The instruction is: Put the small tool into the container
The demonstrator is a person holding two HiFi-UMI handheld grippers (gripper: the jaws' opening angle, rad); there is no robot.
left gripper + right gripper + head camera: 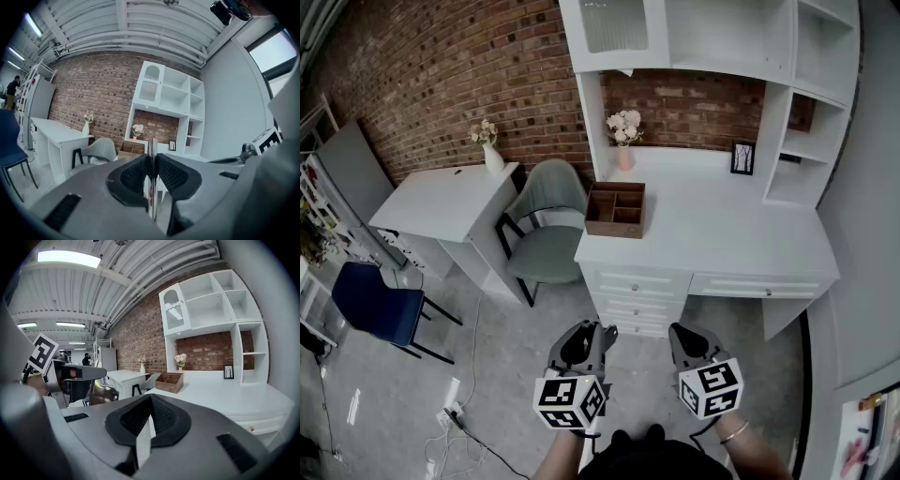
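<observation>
A brown wooden container (pixel 616 208) with open compartments stands on the white desk (pixel 741 234), left of middle. It also shows far off in the left gripper view as the container (pixel 130 148) and in the right gripper view as the container (pixel 170 380). Both grippers are held low over the floor, in front of the desk drawers. My left gripper (pixel 598 330) is shut on a thin shiny metal tool (pixel 152 183), which stands upright between the pads. My right gripper (pixel 680 334) is shut, and I see nothing between its pads (pixel 161 420).
A grey chair (pixel 546 230) stands left of the desk, with a white side table (pixel 450 208) beyond it. A pink flower vase (pixel 624 141) and a small picture frame (pixel 742 157) sit at the desk's back. A blue chair (pixel 380 305) and cables (pixel 455 422) occupy the floor at left.
</observation>
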